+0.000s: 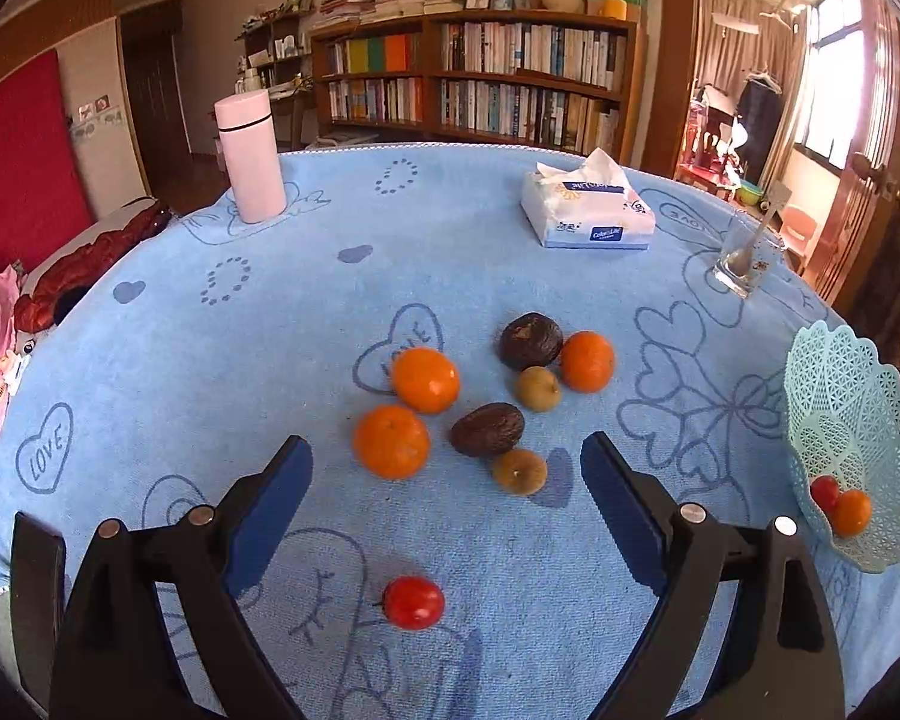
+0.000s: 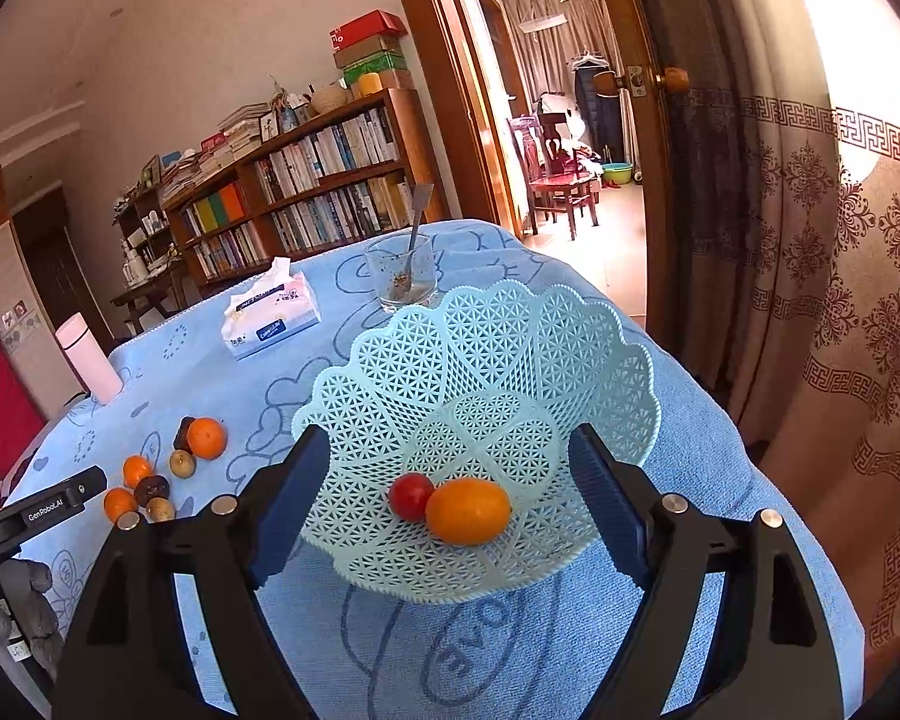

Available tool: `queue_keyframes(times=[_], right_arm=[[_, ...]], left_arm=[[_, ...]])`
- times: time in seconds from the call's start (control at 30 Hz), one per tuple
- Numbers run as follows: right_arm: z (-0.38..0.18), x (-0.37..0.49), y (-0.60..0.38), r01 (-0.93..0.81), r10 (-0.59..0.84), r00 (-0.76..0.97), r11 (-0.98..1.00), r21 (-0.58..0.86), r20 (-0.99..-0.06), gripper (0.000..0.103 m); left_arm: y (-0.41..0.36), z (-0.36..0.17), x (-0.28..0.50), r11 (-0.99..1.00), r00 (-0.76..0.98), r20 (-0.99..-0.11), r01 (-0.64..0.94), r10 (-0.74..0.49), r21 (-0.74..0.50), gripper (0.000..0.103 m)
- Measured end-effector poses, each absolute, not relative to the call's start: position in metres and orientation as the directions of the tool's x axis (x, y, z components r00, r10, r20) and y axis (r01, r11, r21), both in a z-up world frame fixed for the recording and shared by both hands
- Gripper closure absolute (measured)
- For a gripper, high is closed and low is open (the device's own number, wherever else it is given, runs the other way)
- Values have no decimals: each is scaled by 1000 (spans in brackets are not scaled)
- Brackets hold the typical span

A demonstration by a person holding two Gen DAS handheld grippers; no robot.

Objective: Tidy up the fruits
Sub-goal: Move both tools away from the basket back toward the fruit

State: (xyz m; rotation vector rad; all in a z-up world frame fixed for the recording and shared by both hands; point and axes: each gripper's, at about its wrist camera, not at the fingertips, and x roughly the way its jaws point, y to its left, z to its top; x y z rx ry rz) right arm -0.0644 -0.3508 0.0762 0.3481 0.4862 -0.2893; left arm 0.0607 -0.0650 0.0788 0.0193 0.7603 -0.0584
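Left claw stands wide and empty over the blue towel-covered surface, its jaws framing a small red cherry tomato at lower centre, seemingly the next pick. Oranges, dark and brown fruits cluster mid-frame. Right claw, also wide and holding nothing, brackets the pale-green lattice plastic basket. Only this view shows the basket's contents plainly: one red tomato touching an oval orange kumquat.

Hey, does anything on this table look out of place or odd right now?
Mostly the basket: it sits tipped, its far rim raised. One red tomato lies alone, away from the loose fruit.
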Motion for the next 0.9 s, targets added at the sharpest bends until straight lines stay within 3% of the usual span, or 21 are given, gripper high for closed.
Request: queue_keyframes(times=[0.33, 0.63, 0.9], right_arm=[[77, -57, -322, 300, -146, 846, 926, 231, -513, 20], [73, -48, -295, 244, -106, 833, 951, 189, -542, 20], [69, -30, -265, 173, -52, 816, 972, 158, -576, 20]], left_arm=[[-30, 59, 80, 1000, 691, -723, -8, 7, 2, 13], [-20, 38, 106, 1000, 662, -749, 4, -26, -31, 13], [-17, 22, 118, 990, 622, -770, 74, -142, -122, 37]])
